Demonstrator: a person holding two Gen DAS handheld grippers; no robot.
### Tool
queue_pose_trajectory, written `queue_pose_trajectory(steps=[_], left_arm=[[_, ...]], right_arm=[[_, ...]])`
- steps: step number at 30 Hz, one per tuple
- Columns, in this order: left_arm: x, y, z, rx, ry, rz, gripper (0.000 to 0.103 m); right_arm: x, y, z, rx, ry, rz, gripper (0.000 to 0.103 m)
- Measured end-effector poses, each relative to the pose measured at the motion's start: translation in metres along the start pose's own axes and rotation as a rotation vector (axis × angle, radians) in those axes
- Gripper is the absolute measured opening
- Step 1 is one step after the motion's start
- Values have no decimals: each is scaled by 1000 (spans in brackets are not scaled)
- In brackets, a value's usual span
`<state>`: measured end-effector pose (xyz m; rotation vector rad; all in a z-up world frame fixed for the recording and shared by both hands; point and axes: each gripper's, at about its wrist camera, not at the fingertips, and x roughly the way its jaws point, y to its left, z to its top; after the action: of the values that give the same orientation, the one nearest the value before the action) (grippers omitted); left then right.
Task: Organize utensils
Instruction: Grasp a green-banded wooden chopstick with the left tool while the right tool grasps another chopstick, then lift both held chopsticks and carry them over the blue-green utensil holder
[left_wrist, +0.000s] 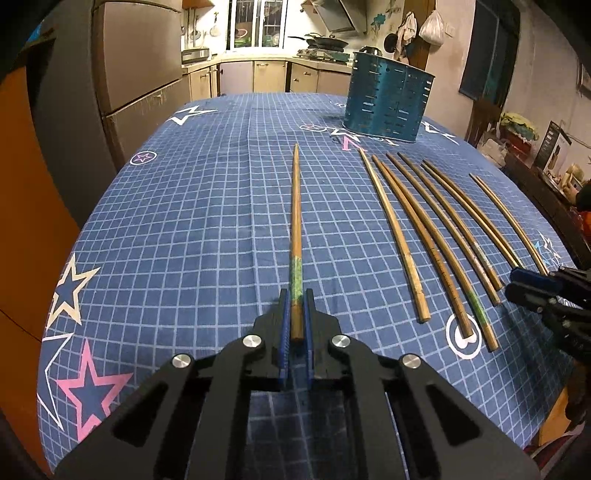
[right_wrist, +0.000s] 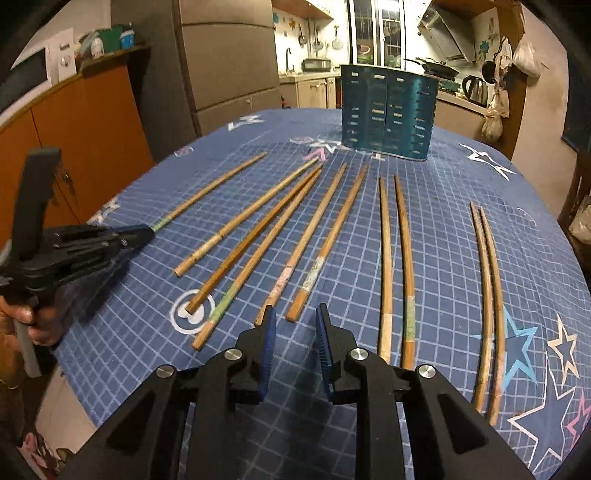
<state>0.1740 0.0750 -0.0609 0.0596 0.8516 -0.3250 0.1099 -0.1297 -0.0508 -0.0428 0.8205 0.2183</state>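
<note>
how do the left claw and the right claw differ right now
The left claw is shut on a chopstick, which lies straight out from its pads; the right claw holds nothing, with a clear gap between its blue pads. The left claw works at the leftmost chopstick, apart from the row; the right claw hovers near the butt ends of the middle chopsticks. Both are black with blue ribbed pads and point towards the blue holder.

Our left gripper (left_wrist: 295, 295) points forward and down, its jaws closed on a chopstick (left_wrist: 295, 229) near its thick end. Our left hand (right_wrist: 33, 317) holds its handle from below. Our right gripper (right_wrist: 295, 314) also points down, with its jaws apart and nothing pressed between the blue pads (right_wrist: 269, 343).
</note>
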Motion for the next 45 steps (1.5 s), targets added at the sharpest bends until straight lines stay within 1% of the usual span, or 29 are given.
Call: queue_pose_trajectory(steps=[1, 4, 11, 12, 15, 17, 19, 21, 26, 28, 30, 33, 35, 38, 41, 45], left_arm=[[0, 0, 0, -1, 0, -1, 5], [0, 0, 0, -3, 1, -6, 5], [-1, 3, 0, -2, 2, -7, 5], [-1, 4, 0, -4, 1, -10, 5], [-1, 2, 1, -5, 0, -11, 5], [-2, -1, 0, 5, -2, 4, 5], [-7, -5, -4, 8, -14, 6, 5], [-17, -10, -8, 6, -41, 5, 5], [-54, -20, -8, -10, -143, 56, 5], [-71, -22, -2, -23, -189, 63, 5], [-91, -22, 8, -36, -245, 76, 5], [-123, -28, 27, -27, -333, 70, 5], [-145, -32, 43, -14, -392, 56, 5], [-169, -36, 64, -3, -448, 23, 5], [-182, -40, 78, 2, -472, 12, 5], [-188, -44, 87, -9, -472, -22, 5]], right_arm=[[3, 0, -1, 1, 12, -16, 24], [7, 2, 1, -3, 10, -42, 24], [11, 2, 7, 6, -1, -63, 23], [10, 1, 7, 13, -3, -63, 10], [7, -6, 5, 51, -13, -48, 8], [-1, -9, 1, 58, -42, -34, 8], [-15, -12, -2, 53, -78, -40, 8], [-30, -15, -5, 46, -114, -46, 8], [-72, -24, -2, 9, -229, -72, 8], [-89, -28, 2, 1, -281, -77, 8], [-110, -34, 11, -12, -350, -74, 8], [-134, -42, 28, -29, -431, -66, 8], [-147, -47, 43, -34, -471, -40, 8], [-160, -56, 68, -40, -518, 15, 8], [-170, -61, 84, -33, -539, 63, 8], [-184, -68, 99, -22, -548, 147, 8]])
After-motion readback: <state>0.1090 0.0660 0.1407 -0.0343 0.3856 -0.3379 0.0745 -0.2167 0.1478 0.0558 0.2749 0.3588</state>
